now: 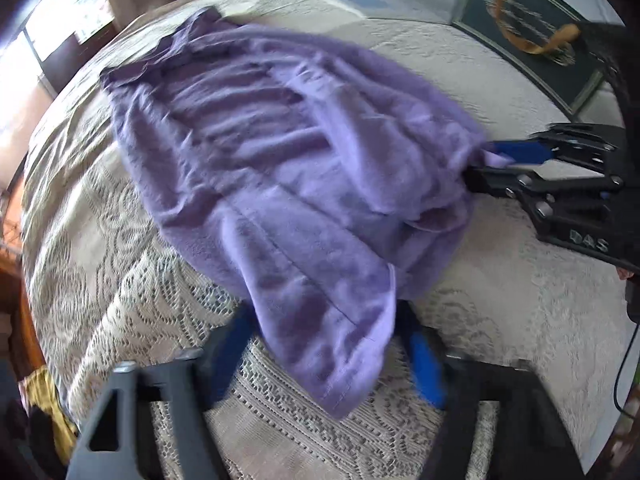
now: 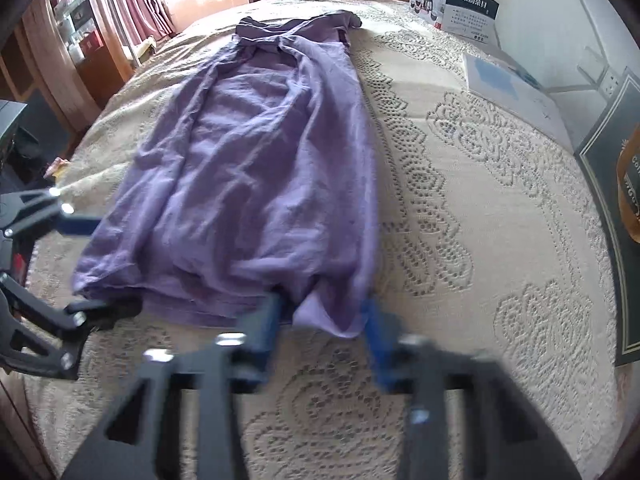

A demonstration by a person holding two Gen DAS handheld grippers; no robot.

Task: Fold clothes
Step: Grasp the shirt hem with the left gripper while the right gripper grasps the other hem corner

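Low over the bed (image 2: 500, 208): left claw (image 1: 326, 344) and right claw (image 2: 324, 320) both spread, straddling the purple shirt's (image 2: 264, 152) hem; bare bedspread rightward.

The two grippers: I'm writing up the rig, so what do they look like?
Both look alike. The left gripper and the right gripper have black, angular linkage frames with triangular cut-outs and silver bolts, ending in blue fingers. In the left wrist view the right gripper's body bears pale letters that read roughly "DAS", and a thin black cable hangs by it.
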